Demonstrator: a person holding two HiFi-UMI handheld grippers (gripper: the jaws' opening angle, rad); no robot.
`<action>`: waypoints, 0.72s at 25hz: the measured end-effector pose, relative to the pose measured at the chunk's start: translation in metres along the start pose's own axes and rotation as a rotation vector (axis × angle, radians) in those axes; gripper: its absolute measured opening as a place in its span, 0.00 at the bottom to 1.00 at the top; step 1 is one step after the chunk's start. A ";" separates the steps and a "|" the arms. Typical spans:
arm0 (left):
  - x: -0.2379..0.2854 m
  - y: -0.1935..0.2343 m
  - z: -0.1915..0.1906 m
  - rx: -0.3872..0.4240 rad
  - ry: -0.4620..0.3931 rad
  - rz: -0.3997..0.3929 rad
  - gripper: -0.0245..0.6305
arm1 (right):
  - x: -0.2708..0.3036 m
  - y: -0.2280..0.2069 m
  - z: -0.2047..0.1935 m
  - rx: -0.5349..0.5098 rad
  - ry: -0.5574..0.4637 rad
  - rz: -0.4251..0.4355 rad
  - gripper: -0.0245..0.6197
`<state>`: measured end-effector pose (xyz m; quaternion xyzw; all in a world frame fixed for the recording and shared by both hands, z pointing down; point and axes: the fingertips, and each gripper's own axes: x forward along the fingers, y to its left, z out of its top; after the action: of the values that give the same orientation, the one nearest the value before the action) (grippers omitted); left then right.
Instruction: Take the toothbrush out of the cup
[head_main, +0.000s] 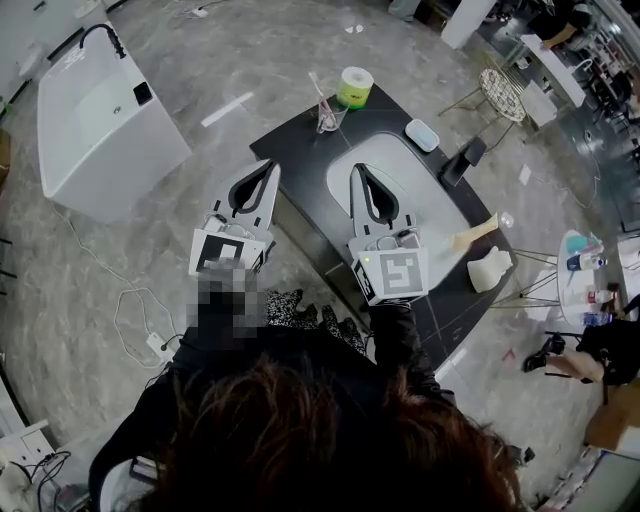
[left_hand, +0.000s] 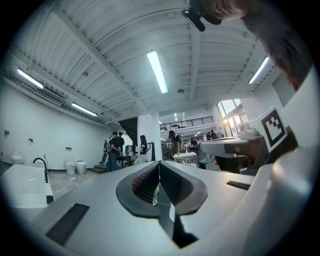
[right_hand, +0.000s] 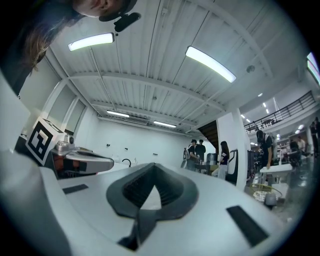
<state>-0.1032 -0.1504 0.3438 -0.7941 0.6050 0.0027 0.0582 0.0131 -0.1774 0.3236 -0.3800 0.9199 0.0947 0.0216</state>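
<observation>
A clear cup (head_main: 327, 118) stands at the far left corner of the black counter (head_main: 300, 215), with a pale toothbrush (head_main: 318, 90) leaning out of it to the left. My left gripper (head_main: 272, 164) is shut and empty, its tips at the counter's left edge, well short of the cup. My right gripper (head_main: 358, 168) is also shut and empty, over the near rim of the white basin (head_main: 420, 195). In the left gripper view the jaws (left_hand: 159, 163) meet at the tip; in the right gripper view the jaws (right_hand: 152, 165) do the same. Both point level across the room.
A yellow-green roll (head_main: 354, 87) stands just behind the cup. A small white dish (head_main: 421, 134) and a black tap (head_main: 462, 160) sit by the basin's far side. A brush (head_main: 475, 235) and a white cloth (head_main: 490, 268) lie at the counter's right end. A white bathtub (head_main: 100, 120) stands at left.
</observation>
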 end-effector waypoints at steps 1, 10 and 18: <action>0.003 0.001 -0.001 -0.002 -0.003 -0.011 0.05 | 0.004 -0.001 0.000 0.002 -0.003 -0.001 0.04; 0.057 0.037 -0.020 -0.040 0.009 -0.099 0.05 | 0.055 -0.019 -0.012 -0.023 0.024 -0.052 0.04; 0.118 0.065 -0.031 -0.035 0.029 -0.217 0.05 | 0.116 -0.044 -0.020 -0.033 0.037 -0.113 0.04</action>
<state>-0.1361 -0.2839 0.3601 -0.8557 0.5163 -0.0044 0.0355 -0.0383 -0.2924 0.3238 -0.4334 0.8955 0.1013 0.0035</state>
